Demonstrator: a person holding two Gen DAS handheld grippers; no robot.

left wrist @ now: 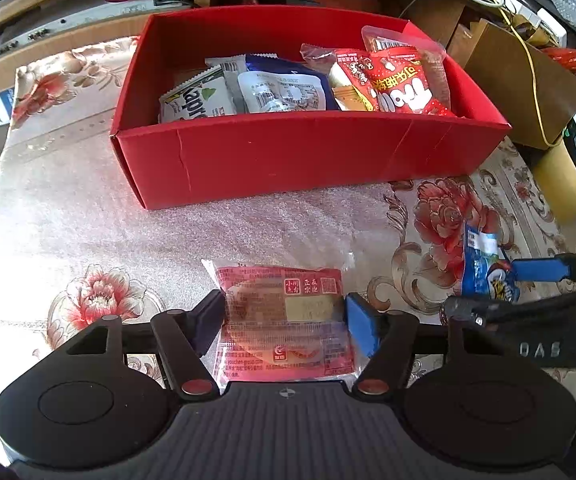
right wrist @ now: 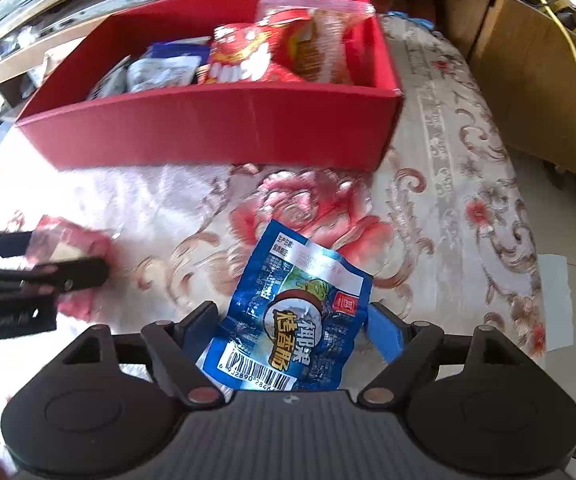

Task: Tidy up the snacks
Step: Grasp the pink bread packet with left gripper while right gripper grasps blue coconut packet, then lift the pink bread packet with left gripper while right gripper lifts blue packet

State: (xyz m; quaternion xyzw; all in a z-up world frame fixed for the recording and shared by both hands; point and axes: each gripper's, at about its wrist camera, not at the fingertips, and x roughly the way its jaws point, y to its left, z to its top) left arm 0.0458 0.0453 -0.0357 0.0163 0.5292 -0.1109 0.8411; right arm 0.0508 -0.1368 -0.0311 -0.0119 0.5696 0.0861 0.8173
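A red cardboard box (left wrist: 288, 160) stands on the flowered tablecloth and holds several snack packets (left wrist: 280, 88); it also shows in the right wrist view (right wrist: 208, 128). My left gripper (left wrist: 284, 316) is shut on a pink snack packet (left wrist: 284, 320), just above the table in front of the box. My right gripper (right wrist: 291, 328) is shut on a blue snack packet (right wrist: 288, 320), held tilted above the cloth. The blue packet (left wrist: 483, 264) and right gripper show at the right of the left wrist view. The pink packet (right wrist: 72, 240) shows blurred at the left of the right wrist view.
A wooden shelf unit (left wrist: 88, 0) with electronics stands behind the table. A brown cardboard box (left wrist: 519, 76) with a yellow cable (left wrist: 531, 60) sits at the right. A yellow bin (left wrist: 567, 176) stands beyond the table's right edge.
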